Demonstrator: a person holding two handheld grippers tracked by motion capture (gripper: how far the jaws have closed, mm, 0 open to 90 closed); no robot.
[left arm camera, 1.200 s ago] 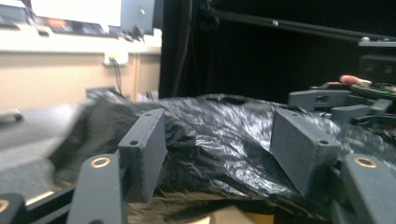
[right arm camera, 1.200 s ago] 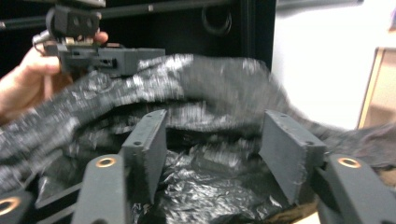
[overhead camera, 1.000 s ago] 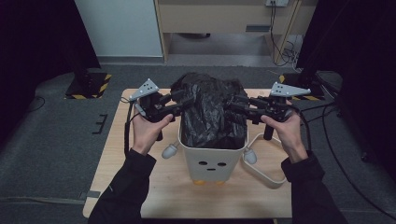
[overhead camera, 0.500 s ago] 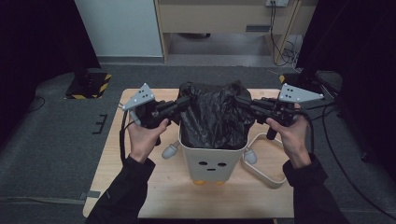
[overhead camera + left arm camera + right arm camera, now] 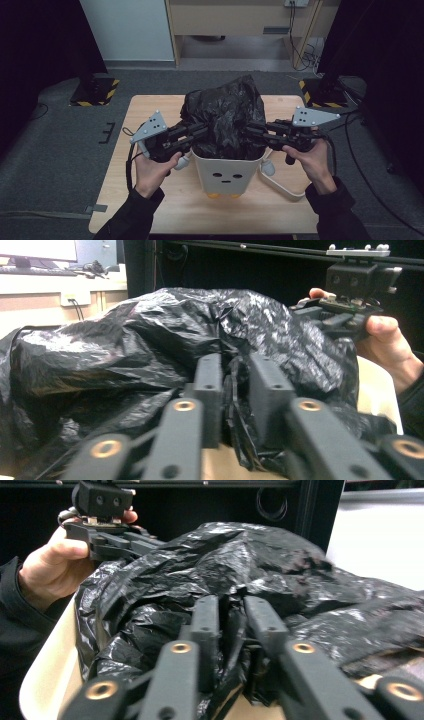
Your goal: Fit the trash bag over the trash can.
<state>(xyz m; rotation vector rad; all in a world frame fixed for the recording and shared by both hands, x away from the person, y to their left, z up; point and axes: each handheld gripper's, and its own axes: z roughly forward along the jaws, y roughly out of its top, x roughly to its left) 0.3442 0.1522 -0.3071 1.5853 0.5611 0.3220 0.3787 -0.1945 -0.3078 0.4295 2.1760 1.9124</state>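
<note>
A crumpled black bag [image 5: 225,110] bulges out of a small cream bin [image 5: 227,175] with a face on its front, in the middle of the wooden table [image 5: 150,210]. My left gripper [image 5: 202,131] holds the bag's left edge just above the rim. My right gripper [image 5: 250,131] holds the right edge. In the left gripper view a bunched strand of bag [image 5: 235,390] fills the narrow gap of the left gripper [image 5: 235,375]. The right gripper [image 5: 231,615] pinches a fold of bag [image 5: 235,630] the same way. Both pairs of jaws have just been opening a little, with plastic still between them.
A white cord loop [image 5: 285,187] lies on the table right of the bin, and white knobs [image 5: 182,162] sit at the bin's sides. Black-and-yellow stand bases [image 5: 95,90] rest on the grey floor beyond the table. A cabinet [image 5: 240,20] stands at the back.
Both hands have drawn apart, left one leftward and right one rightward, and a little toward me. The bag is pulled wider at the rim and stands up in a taller peak.
</note>
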